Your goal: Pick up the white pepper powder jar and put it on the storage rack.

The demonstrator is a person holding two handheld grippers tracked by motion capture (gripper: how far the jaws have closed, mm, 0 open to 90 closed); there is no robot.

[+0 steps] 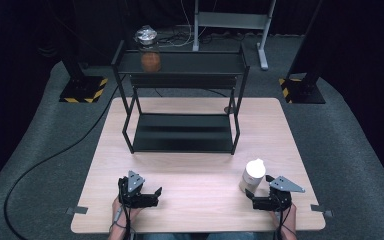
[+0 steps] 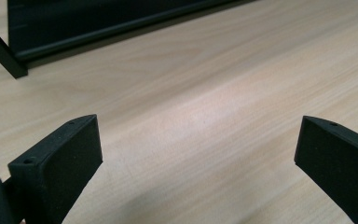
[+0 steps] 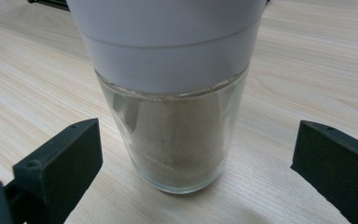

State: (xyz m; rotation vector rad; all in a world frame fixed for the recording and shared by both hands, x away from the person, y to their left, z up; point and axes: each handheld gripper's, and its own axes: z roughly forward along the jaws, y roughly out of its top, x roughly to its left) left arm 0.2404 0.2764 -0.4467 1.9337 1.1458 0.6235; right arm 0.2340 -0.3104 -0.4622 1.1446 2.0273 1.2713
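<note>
Approach step: right gripper (image 3: pixel 193 154), jaws apart, flanks the white-capped glass jar (image 3: pixel 172 93) (upright, near the table's (image 1: pixel 190 195) right front edge); closing should follow. Left gripper (image 2: pixel 198 154) spread, empty.

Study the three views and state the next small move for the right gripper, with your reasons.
Probably ease the right gripper forward a little, then close it. Its jaws stand open either side of the jar, apart from the glass, and the jar stands upright on the table, just ahead of the jaws. The left gripper is open over bare wood.
</note>
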